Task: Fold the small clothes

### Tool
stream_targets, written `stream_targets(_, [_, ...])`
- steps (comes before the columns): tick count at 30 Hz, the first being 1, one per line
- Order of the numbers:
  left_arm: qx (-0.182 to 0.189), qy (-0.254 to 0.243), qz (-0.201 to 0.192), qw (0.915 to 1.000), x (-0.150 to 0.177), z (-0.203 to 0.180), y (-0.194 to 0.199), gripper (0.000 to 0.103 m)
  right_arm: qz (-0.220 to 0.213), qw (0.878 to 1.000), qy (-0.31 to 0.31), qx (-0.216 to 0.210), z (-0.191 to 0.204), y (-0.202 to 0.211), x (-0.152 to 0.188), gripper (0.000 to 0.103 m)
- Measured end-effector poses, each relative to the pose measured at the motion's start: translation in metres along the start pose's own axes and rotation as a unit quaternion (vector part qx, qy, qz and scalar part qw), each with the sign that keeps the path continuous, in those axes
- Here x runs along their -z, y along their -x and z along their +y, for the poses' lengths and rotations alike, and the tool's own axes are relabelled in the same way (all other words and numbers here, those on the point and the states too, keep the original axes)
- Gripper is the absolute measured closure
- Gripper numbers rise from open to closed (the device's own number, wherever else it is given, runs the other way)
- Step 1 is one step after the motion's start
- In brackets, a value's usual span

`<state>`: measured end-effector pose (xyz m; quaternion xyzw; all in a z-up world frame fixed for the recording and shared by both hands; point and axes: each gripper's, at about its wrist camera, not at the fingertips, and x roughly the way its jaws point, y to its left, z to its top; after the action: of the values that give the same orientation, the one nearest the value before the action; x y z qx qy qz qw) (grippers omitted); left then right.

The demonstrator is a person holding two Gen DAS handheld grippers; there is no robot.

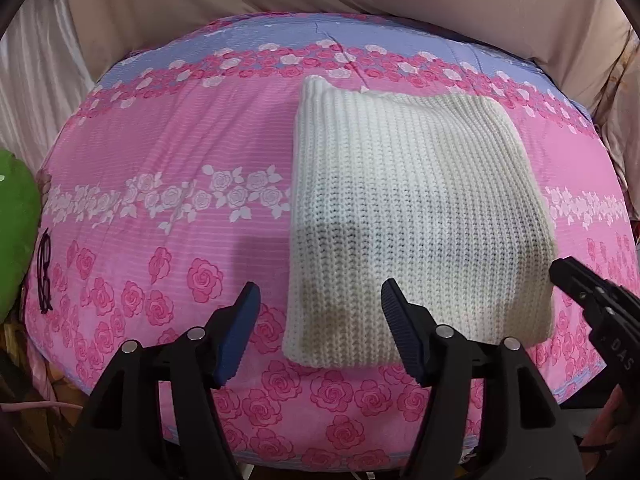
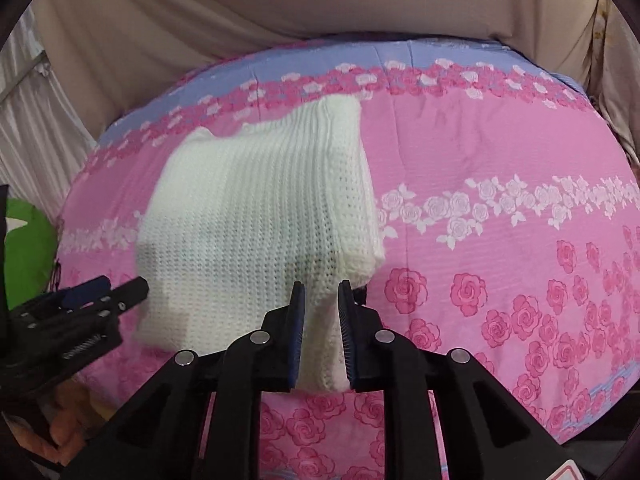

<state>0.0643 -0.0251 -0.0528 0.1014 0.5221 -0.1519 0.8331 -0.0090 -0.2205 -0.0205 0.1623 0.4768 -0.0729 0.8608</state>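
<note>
A folded white knit [image 1: 416, 216] lies flat on the bed [image 1: 168, 208], which wears a pink rose-print cover with a lilac band along its far edge. The knit sits nearer the bed's near edge than the far one, its ribs running from near to far. The left gripper [image 1: 320, 304] hangs over the knit's near left corner with its jaws wide apart and nothing between them; one finger is above the cover, the other above the knit. The right gripper [image 2: 322, 300] hangs at the knit's near right corner, jaws narrow but parted, with the knit seen through the gap and the pads not pressing it. A green cushion [image 1: 16, 232] sits off the bed's left edge.
</note>
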Motion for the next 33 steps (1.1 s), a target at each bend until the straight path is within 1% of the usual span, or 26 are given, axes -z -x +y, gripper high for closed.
stream_targets(3, [-0.016,0.001,-0.019,0.9997,0.003,0.001,0.007,0.038,0.02,1.0,-0.013,-0.008,-0.002,-0.012,-0.001,0.086])
stream_targets(4, [-0.019,0.002,-0.022,0.9996,0.004,0.001,0.007,0.038,0.035,0.999,-0.016,-0.006,-0.004,-0.023,0.0,0.083])
stream_targets(6, [-0.025,0.003,-0.025,0.9994,0.006,0.001,0.008,0.038,0.083,0.997,-0.012,0.005,-0.005,-0.051,0.007,0.082])
stream_targets(7, [-0.03,0.006,-0.027,0.9992,0.007,0.003,0.009,0.038,0.088,0.996,-0.017,0.001,-0.009,-0.062,0.01,0.082])
stream_targets(8, [-0.033,0.007,-0.03,0.999,0.009,0.004,0.011,0.038,0.081,0.996,-0.027,0.0,-0.011,-0.061,0.009,0.082])
stream_targets(9, [-0.037,0.009,-0.035,0.9987,0.01,0.005,0.013,0.038,0.083,0.996,-0.035,0.0,-0.011,-0.057,0.006,0.083])
stream_targets(10, [-0.039,0.012,-0.041,0.9983,0.011,0.007,0.015,0.038,0.072,0.996,-0.046,-0.005,-0.011,-0.046,0.002,0.083])
stream_targets(11, [-0.042,0.016,-0.043,0.9981,0.011,0.008,0.015,0.037,0.047,0.998,-0.047,-0.009,-0.009,-0.031,-0.003,0.083])
stream_targets(12, [-0.046,0.021,-0.044,0.9977,0.012,0.01,0.016,0.036,0.028,0.999,-0.036,-0.009,-0.004,-0.019,-0.009,0.083])
stream_targets(14, [-0.05,0.029,-0.046,0.9973,0.012,0.011,0.016,0.036,0.012,1.0,-0.016,-0.004,0.004,-0.013,-0.018,0.083])
stream_targets(15, [-0.053,0.031,-0.047,0.997,0.011,0.011,0.016,0.036,0.012,1.0,-0.008,0.002,0.007,-0.019,-0.023,0.083])
stream_targets(16, [-0.053,0.031,-0.048,0.997,0.011,0.01,0.017,0.036,0.022,1.0,0.0,0.013,0.009,-0.031,-0.026,0.083])
stream_targets(17, [-0.053,0.03,-0.049,0.9969,0.011,0.009,0.019,0.032,0.037,0.999,0.006,0.027,0.006,-0.047,-0.029,0.083])
stream_targets(18, [-0.053,0.028,-0.051,0.9969,0.011,0.008,0.02,0.028,0.055,0.998,0.014,0.039,0.003,-0.065,-0.027,0.08])
stream_targets(19, [-0.054,0.025,-0.055,0.9967,0.012,0.006,0.023,0.027,0.051,0.998,0.028,0.035,0.002,-0.078,-0.027,0.078])
stream_targets(20, [-0.056,0.022,-0.06,0.9964,0.012,0.005,0.025,0.022,0.041,0.998,0.041,0.035,0.002,-0.075,-0.029,0.078])
stream_targets(21, [-0.056,0.019,-0.065,0.9961,0.013,0.003,0.028,0.02,0.047,0.997,0.044,0.037,0.002,-0.073,-0.031,0.078])
stream_targets(22, [-0.051,0.016,-0.068,0.9963,0.012,0.002,0.03,0.018,0.053,0.997,0.033,0.034,0.001,-0.064,-0.033,0.073])
stream_targets(23, [-0.046,0.016,-0.068,0.9965,0.013,0.001,0.031,0.018,0.049,0.998,0.017,0.025,-0.002,-0.052,-0.032,0.069])
stream_targets(25, [-0.039,0.018,-0.069,0.9967,0.012,0.0,0.033,0.018,0.035,0.999,-0.011,0.023,-0.011,-0.028,-0.024,0.058])
stream_targets(26, [-0.038,0.019,-0.073,0.9965,0.012,-0.001,0.035,0.018,0.025,0.999,-0.026,0.024,-0.016,-0.015,-0.017,0.056])
stream_targets(29, [-0.036,0.019,-0.082,0.9958,0.012,-0.006,0.039,0.018,0.013,0.999,-0.037,0.015,-0.019,0.012,0.006,0.056])
stream_targets(31, [-0.031,0.018,-0.082,0.996,0.011,-0.011,0.04,0.018,0.005,1.0,-0.021,0.018,-0.012,0.023,0.019,0.056])
stream_targets(33, [-0.031,0.016,-0.079,0.9963,0.011,-0.016,0.039,0.018,-0.018,0.999,-0.004,0.029,-0.005,0.033,0.026,0.055])
